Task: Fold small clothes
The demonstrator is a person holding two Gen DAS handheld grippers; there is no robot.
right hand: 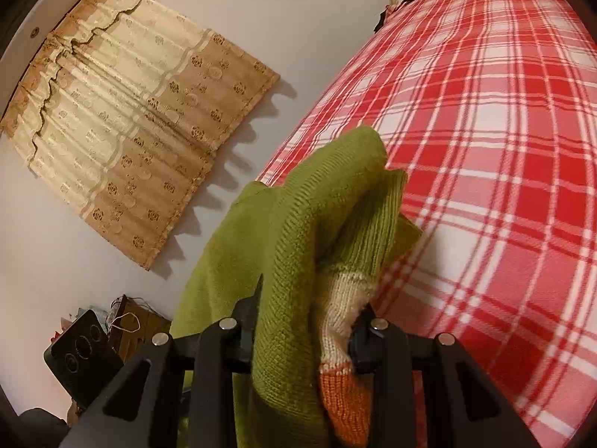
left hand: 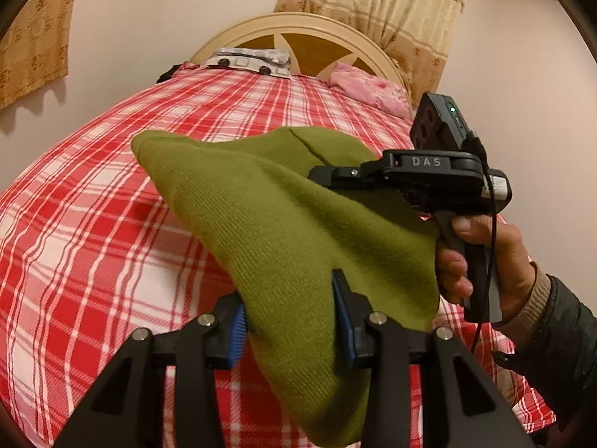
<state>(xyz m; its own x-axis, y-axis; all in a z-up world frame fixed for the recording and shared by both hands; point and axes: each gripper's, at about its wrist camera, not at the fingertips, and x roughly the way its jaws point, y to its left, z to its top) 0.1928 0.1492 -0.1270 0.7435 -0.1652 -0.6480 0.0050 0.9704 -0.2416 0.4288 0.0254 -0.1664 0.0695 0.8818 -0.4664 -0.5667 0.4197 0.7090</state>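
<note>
A green knitted garment (left hand: 276, 220) with a cream and orange band (right hand: 343, 336) hangs in the air above the bed, stretched between both grippers. My left gripper (left hand: 291, 321) is shut on its near edge, the blue pads (left hand: 238, 332) pressing the cloth. My right gripper (right hand: 309, 332) is shut on a bunched part of the garment (right hand: 298, 261). In the left wrist view the right gripper (left hand: 328, 177) reaches in from the right, its fingers against the cloth's far right part.
A bed with a red and white checked cover (left hand: 93, 224) lies under the garment. A pink pillow (left hand: 369, 87) and a patterned cushion (left hand: 250, 60) lie at the headboard (left hand: 298, 28). Beige curtains (right hand: 123, 119) hang on the wall.
</note>
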